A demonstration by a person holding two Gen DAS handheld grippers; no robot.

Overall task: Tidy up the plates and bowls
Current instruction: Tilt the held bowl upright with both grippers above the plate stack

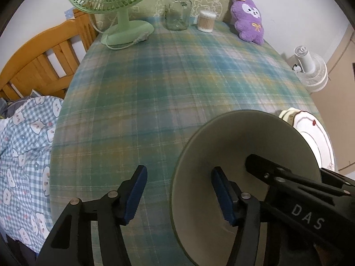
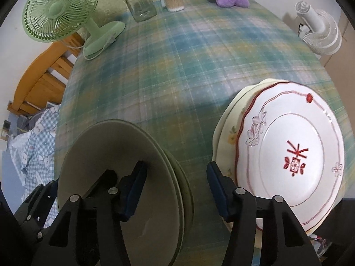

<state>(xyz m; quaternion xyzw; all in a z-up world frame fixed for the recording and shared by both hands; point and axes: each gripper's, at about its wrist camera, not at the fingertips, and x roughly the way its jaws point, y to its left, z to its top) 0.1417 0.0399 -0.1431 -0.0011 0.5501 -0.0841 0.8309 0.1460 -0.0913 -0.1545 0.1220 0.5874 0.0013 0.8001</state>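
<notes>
- Left wrist view: the left gripper (image 1: pixel 178 196) has its jaws spread, one finger over the grey-green bowl (image 1: pixel 239 146) and one over the bare plaid surface (image 1: pixel 177 77). The right gripper (image 1: pixel 266 173) reaches in above the bowl.
- Right wrist view: the right gripper (image 2: pixel 176 191) is spread too, between bowl (image 2: pixel 124 155) and white plate (image 2: pixel 295 155), which tops a cream plate (image 2: pixel 228 130). A sound grasp probably means straddling one rim squarely before closing.
</notes>
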